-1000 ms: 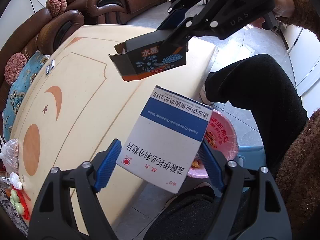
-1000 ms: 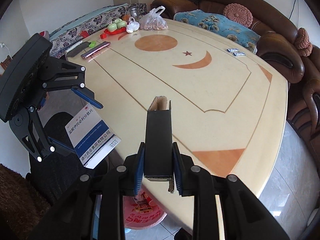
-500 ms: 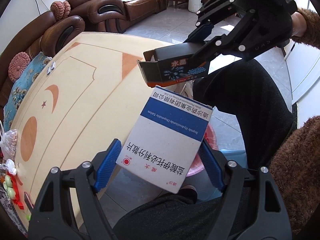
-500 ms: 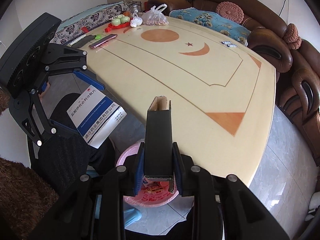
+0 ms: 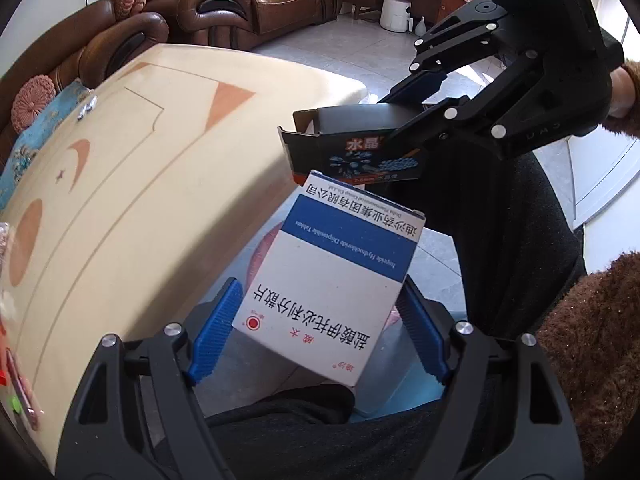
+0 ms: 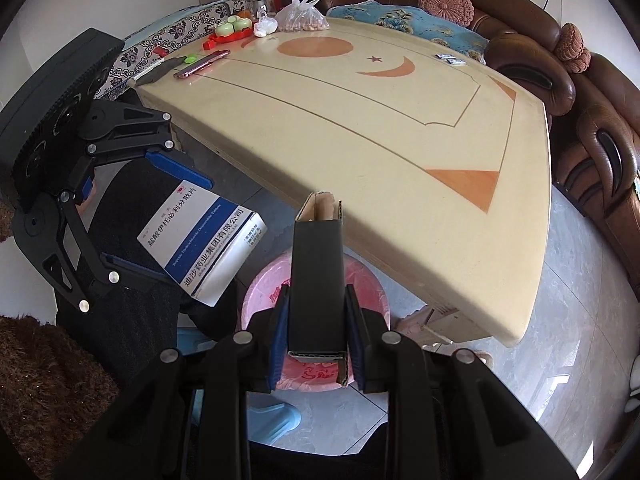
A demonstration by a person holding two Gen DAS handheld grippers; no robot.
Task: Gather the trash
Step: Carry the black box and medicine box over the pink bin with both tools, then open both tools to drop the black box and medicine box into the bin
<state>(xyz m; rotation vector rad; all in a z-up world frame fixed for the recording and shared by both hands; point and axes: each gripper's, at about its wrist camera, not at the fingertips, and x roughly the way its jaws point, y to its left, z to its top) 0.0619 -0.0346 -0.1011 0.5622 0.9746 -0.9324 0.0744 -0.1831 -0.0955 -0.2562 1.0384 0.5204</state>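
A person sits at the edge of a large cream table (image 6: pixel 400 152) inlaid with an orange circle, crescent and triangles, holding a two-finger gripper in each hand. The left gripper (image 5: pixel 320 332) has its blue-padded jaws clamped on the sides of a white and blue medicine box (image 5: pixel 332 276) printed with Chinese characters; the box is held in the air off the table edge, above the person's dark-trousered lap. The right gripper (image 6: pixel 316 324) has its jaws pressed together on a long, narrow black carton (image 6: pixel 316 280), whose far end flap stands open. In the left wrist view the black carton hangs just beyond the top of the medicine box, close but not clearly touching. Directly below both boxes, on the grey tiled floor beside the table, sits a round pink bin (image 6: pixel 368 288) with a pink liner. On the far end of the table lie a plastic bag of food (image 6: pixel 302 16), a pink phone (image 6: pixel 202 64) and small green and red items. Brown leather sofas (image 6: pixel 592 128) line the wall behind.
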